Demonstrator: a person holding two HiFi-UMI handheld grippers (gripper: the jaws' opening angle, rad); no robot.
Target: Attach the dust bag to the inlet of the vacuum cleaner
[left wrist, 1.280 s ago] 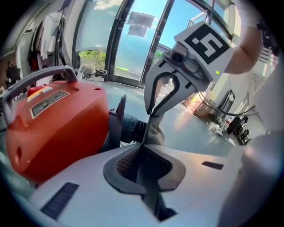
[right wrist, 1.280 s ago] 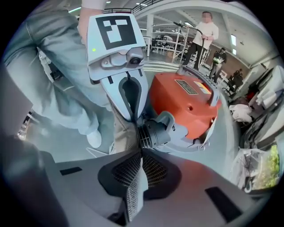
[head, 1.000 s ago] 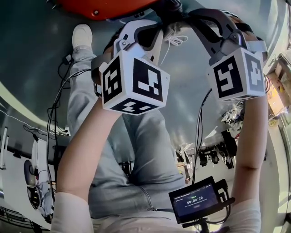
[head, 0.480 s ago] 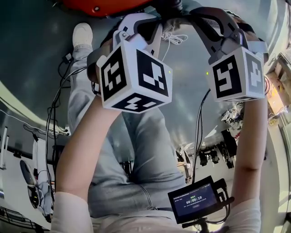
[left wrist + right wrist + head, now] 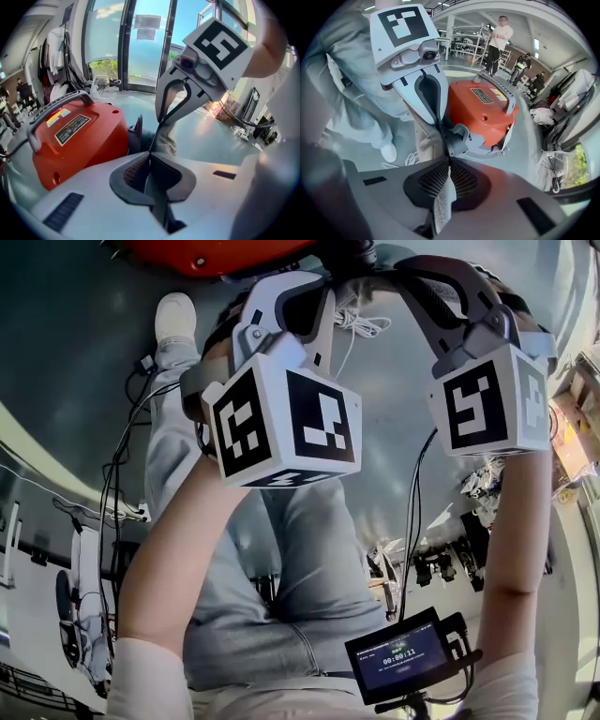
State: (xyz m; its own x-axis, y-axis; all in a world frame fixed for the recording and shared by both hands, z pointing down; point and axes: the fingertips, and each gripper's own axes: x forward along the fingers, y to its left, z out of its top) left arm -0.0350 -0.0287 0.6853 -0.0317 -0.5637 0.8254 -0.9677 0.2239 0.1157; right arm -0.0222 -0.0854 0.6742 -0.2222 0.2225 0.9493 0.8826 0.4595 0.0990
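So the beige dust bag (image 5: 425, 138) is pinched along its top edge between the two gripper tips, right up against the grey inlet (image 5: 457, 140) on the front of the red vacuum cleaner (image 5: 480, 110). I honestly can't tell if its mouth is on the inlet or just beside it. The bag is limp cloth and its long axis runs roughly up-down: it hangs from the tips toward the floor (image 5: 401, 161), with the inlet side facing the vacuum. No view shows inside the bag, so I can't say what's in it. The left gripper (image 5: 151, 158) has its jaws squeezed together on the bag's edge, and the right gripper (image 5: 449, 161) is clamped on it too, with a strip of woven fabric showing between its pads. The two face each other, tips nearly touching. A white string (image 5: 361, 324) dangles from the bag in the head view. Compared with a second ago, the left gripper's marker cube (image 5: 286, 423) sits a bit lower and looks more rolled, while the right one looks about the same. The little screen (image 5: 401, 655) by the person's waist has ticked over. The shoe (image 5: 175, 315) sits near the vacuum.
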